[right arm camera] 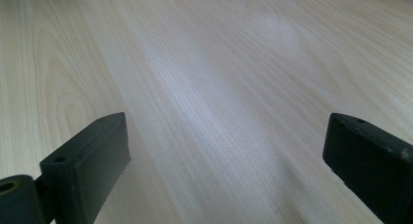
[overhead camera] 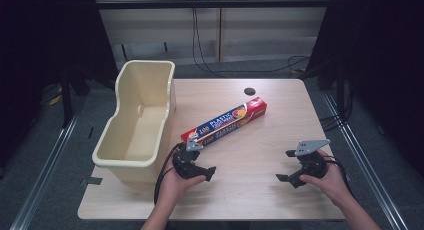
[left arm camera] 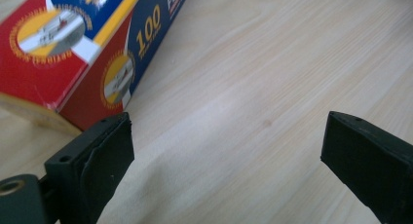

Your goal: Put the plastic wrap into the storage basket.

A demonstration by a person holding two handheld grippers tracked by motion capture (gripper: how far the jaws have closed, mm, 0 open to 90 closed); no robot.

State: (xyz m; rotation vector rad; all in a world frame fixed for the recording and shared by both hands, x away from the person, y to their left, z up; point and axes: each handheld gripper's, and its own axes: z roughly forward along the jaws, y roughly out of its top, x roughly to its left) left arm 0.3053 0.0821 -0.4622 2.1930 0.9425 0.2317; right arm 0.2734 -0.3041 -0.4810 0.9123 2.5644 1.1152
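A long red and blue plastic wrap box lies slantwise on the wooden table, its near end beside the cream bin. My left gripper is held just below that near end, jaws open and bare. In the left gripper view the box's end lies at upper left, just beyond the left jaw, and the gripper has only bare wood between its jaws. My right gripper rests at the right front of the table, open over bare wood, as the right gripper view shows.
The tall cream plastic bin stands at the table's left edge, hollow and open at the top. A small black round hole sits near the table's far edge. Cables run on the floor behind the table.
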